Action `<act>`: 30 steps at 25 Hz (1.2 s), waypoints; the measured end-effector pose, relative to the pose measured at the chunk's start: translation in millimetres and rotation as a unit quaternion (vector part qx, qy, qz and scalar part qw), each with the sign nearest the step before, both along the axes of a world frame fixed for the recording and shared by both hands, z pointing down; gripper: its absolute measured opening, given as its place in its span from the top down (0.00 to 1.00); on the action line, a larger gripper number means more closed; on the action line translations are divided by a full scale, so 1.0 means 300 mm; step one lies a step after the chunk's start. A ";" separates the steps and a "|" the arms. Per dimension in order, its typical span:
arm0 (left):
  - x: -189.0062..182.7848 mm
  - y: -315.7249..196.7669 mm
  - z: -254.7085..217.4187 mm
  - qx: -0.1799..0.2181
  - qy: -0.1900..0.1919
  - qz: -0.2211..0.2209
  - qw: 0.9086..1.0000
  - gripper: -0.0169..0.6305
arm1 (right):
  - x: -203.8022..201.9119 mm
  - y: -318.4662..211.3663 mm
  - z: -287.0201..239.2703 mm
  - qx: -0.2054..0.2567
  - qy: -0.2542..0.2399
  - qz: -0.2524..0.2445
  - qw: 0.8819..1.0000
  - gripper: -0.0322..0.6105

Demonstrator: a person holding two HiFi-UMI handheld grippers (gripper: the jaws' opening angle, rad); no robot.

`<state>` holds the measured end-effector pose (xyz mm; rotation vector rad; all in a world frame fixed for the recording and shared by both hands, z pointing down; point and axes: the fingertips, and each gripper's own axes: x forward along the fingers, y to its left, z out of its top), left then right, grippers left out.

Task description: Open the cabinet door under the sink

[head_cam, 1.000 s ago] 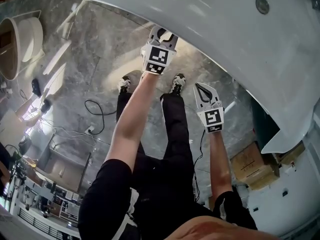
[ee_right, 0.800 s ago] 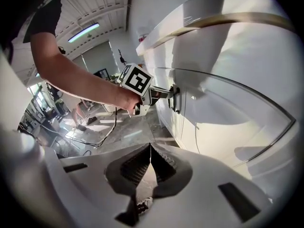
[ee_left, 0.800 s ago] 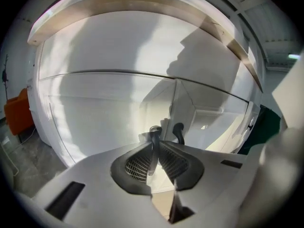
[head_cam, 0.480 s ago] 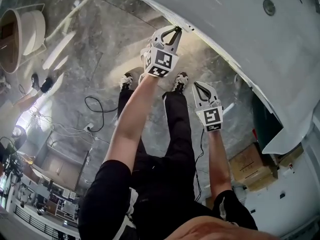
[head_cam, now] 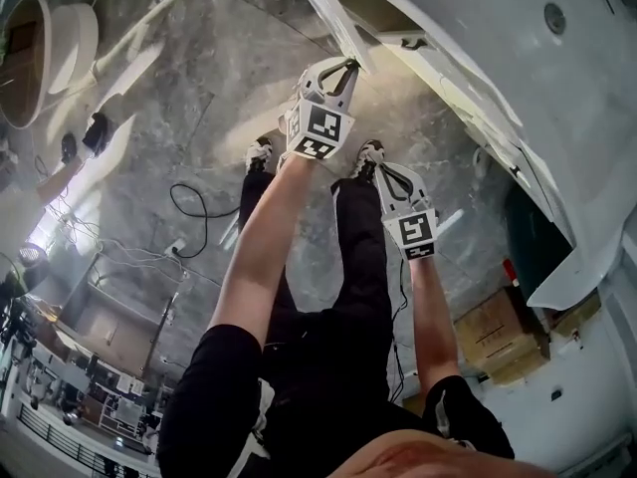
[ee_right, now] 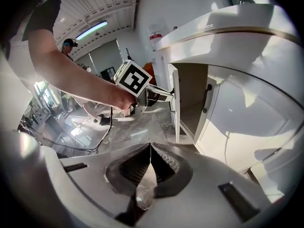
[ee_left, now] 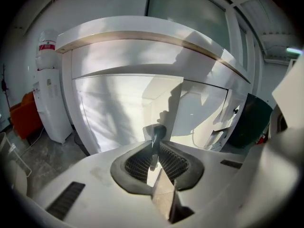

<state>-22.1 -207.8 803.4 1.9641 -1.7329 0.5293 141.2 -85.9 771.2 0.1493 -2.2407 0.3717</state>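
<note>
The white cabinet door [head_cam: 320, 6] under the sink [head_cam: 557, 78] stands partly swung out. My left gripper [head_cam: 341, 66] is shut on the dark door handle [ee_left: 156, 133] at the door's free edge. In the left gripper view the jaws [ee_left: 154, 151] pinch that handle, with the white door panel [ee_left: 121, 113] behind it. The right gripper view shows the left gripper [ee_right: 159, 94] on the door edge [ee_right: 174, 103] and the dark cabinet inside [ee_right: 191, 96] exposed. My right gripper [head_cam: 396, 175] hangs lower right of the left one, shut, holding nothing, its jaws [ee_right: 149, 151] pointing at the floor.
Cardboard boxes [head_cam: 503, 332] and a dark green bin [head_cam: 532, 237] sit at the right under the counter. A black cable [head_cam: 194, 217] runs over the grey stone floor. A white water dispenser [ee_left: 50, 94] stands left of the cabinet. The person's legs and shoes [head_cam: 261, 154] are below the grippers.
The door has swung out from its shut position as my left gripper pulled the handle outward. My right gripper has stayed almost where it was.
</note>
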 end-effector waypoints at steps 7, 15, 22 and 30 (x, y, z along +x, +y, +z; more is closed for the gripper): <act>-0.094 0.134 0.018 0.000 -0.010 -0.003 1.000 0.90 | -0.125 0.110 -0.036 0.009 -0.019 -0.028 0.999 0.86; -0.162 0.249 0.021 -0.019 0.004 -0.025 0.999 0.90 | -0.196 0.131 -0.050 0.022 -0.025 -0.039 0.999 0.86; -0.217 0.312 0.020 -0.019 0.009 -0.002 1.000 0.91 | -0.263 0.199 -0.048 0.026 -0.020 -0.033 0.999 0.86; -0.337 0.391 0.017 -0.020 0.006 0.003 1.000 0.91 | -0.383 0.259 -0.033 0.022 -0.025 -0.021 0.999 0.86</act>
